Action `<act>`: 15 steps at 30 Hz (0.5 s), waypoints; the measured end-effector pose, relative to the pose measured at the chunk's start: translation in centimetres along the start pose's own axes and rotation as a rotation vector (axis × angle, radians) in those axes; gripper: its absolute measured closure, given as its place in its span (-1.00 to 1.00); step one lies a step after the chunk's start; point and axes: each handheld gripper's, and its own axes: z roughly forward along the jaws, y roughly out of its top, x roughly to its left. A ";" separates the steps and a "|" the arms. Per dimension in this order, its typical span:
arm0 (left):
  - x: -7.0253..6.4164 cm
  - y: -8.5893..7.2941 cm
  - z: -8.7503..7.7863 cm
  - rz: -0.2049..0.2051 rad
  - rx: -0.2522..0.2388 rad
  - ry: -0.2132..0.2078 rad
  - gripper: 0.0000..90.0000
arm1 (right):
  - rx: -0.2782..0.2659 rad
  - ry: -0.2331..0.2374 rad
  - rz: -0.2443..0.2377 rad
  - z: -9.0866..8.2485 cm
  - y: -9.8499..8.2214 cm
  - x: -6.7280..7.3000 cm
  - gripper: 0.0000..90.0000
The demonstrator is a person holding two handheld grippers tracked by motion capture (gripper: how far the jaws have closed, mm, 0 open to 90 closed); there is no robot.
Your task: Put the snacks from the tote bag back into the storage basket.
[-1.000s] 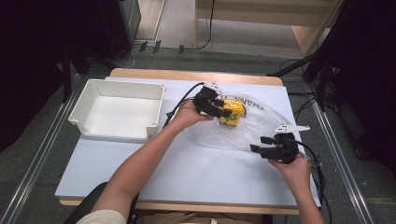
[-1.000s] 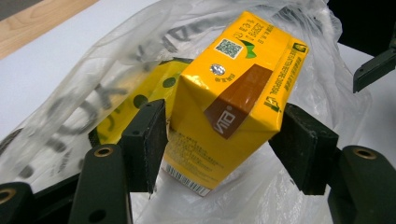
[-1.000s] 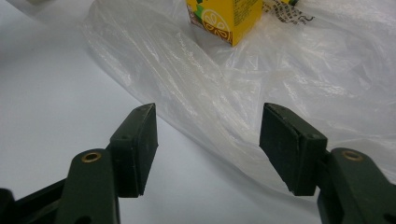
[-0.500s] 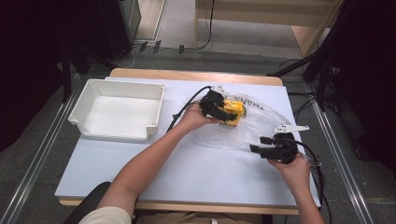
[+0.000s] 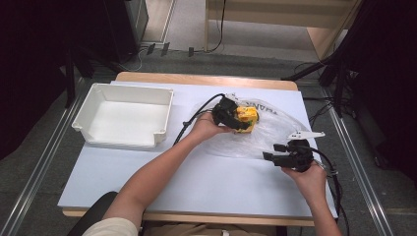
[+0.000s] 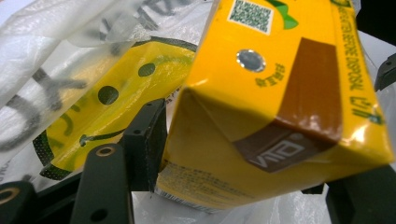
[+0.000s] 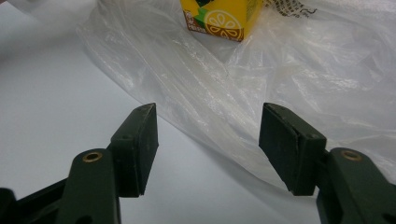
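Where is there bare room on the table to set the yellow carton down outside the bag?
Free: the white tray sits empty at the left, and the bare tabletop between the two forearms, in front of the plastic bag, is open. Crowded: the right half, where the bag spreads around the yellow carton, left gripper and right gripper.

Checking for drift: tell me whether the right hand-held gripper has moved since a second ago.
No. The right hand-held gripper sits at the same spot near the table's right edge, jaws open by the plastic bag.
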 end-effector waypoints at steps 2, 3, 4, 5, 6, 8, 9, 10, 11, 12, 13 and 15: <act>-0.1 0.0 0.0 0.021 0.009 0.016 -0.02 | 0.002 0.000 -0.002 0.0 0.0 0.0 -0.15; -0.3 0.0 0.0 0.028 0.011 0.025 0.00 | 0.002 0.001 -0.003 0.1 0.0 0.0 -0.15; -0.4 0.1 -0.1 0.033 0.015 0.032 0.01 | 0.002 0.002 -0.004 0.1 0.0 0.0 -0.15; -0.4 0.1 -0.1 0.039 0.021 0.037 0.02 | 0.005 0.003 -0.003 0.1 0.0 0.0 -0.15; -0.5 0.2 -0.1 0.038 0.022 0.040 0.03 | 0.006 0.004 -0.003 0.1 0.0 0.0 -0.15; -0.7 0.2 -0.1 0.036 0.021 0.058 0.05 | 0.004 0.002 -0.005 0.1 0.0 -0.1 -0.15; -0.8 0.3 -0.2 0.033 0.020 0.065 0.08 | 0.003 0.004 -0.004 0.1 0.0 -0.1 -0.15; -0.8 0.3 -0.3 0.027 0.026 0.066 0.09 | 0.002 0.004 -0.002 0.1 0.0 -0.1 -0.15; -0.7 0.3 -0.4 0.015 0.019 0.066 0.10 | 0.002 0.003 0.001 0.1 0.0 -0.1 -0.15; -0.6 0.3 -0.4 0.011 0.018 0.062 0.12 | 0.000 0.002 0.001 0.1 0.0 -0.1 -0.14; -0.6 0.3 -0.4 0.010 0.019 0.063 0.13 | 0.001 0.002 0.001 0.1 0.0 -0.1 -0.14; -0.7 0.3 -0.5 0.004 0.017 0.066 0.14 | 0.001 0.002 0.002 0.1 0.1 -0.1 -0.14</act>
